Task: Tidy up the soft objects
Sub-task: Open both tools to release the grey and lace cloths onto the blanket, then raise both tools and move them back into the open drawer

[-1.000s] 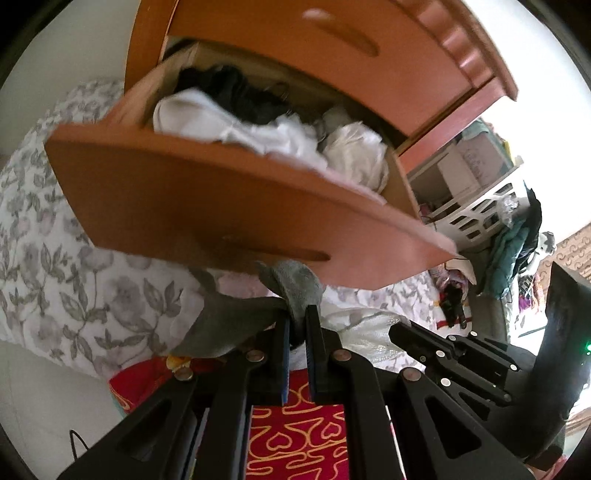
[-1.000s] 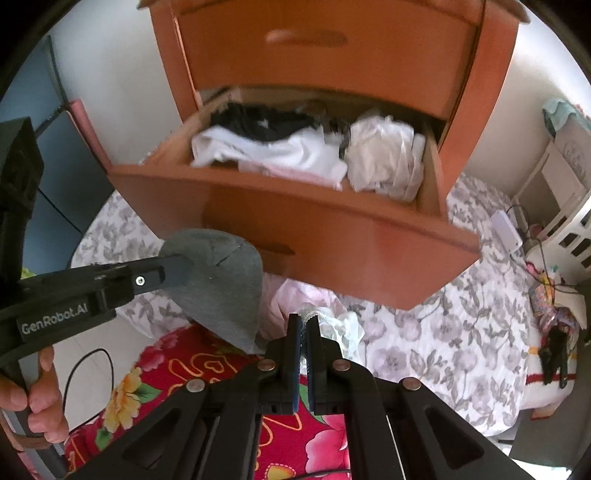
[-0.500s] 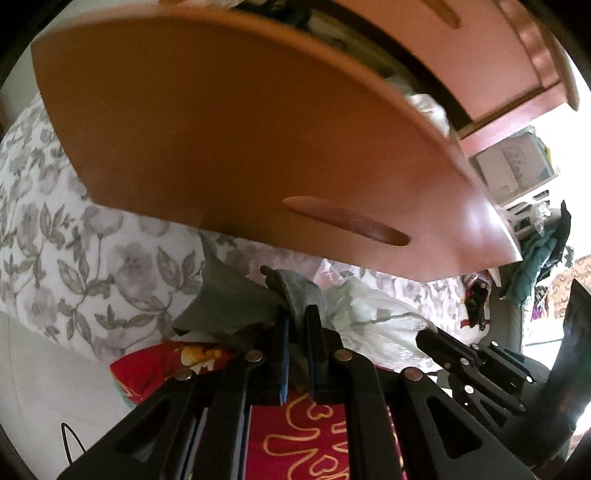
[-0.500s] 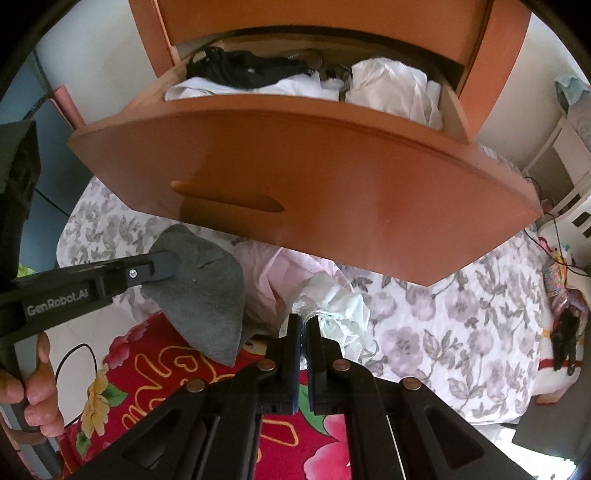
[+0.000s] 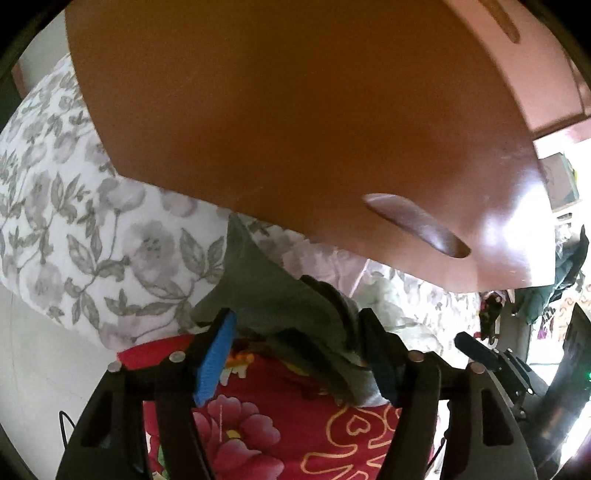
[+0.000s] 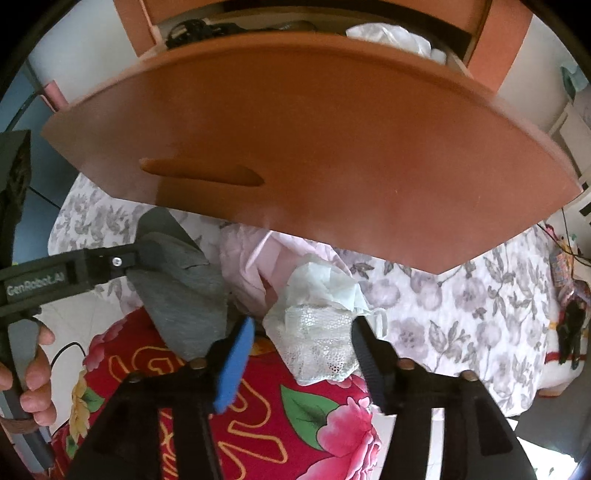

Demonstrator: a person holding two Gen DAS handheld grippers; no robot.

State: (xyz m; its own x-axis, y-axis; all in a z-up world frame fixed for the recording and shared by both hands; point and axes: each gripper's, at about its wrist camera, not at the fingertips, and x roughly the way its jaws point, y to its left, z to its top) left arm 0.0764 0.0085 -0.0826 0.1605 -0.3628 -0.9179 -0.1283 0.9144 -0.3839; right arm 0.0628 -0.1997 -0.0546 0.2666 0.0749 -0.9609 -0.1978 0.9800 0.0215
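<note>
A grey cloth (image 5: 280, 299) lies between the open fingers of my left gripper (image 5: 299, 328), over a red flowered blanket (image 5: 258, 417); it also shows in the right wrist view (image 6: 177, 291), under the left gripper's finger (image 6: 110, 262). My right gripper (image 6: 301, 332) is open around a white lace garment (image 6: 317, 332) on the same blanket (image 6: 303, 424). A pale pink garment (image 6: 251, 266) lies behind it. The open wooden drawer (image 6: 332, 147) hangs overhead, with black and white clothes (image 6: 391, 35) inside.
A grey floral bedspread (image 6: 461, 302) covers the bed under the drawer, also in the left wrist view (image 5: 92, 229). The drawer front (image 5: 295, 129) fills the upper left wrist view. White baskets and hanging clothes (image 5: 569, 273) stand at the right.
Both grippers have opened and dropped lower under the drawer front. The left one has let go of the grey cloth, which now lies on the blanket.
</note>
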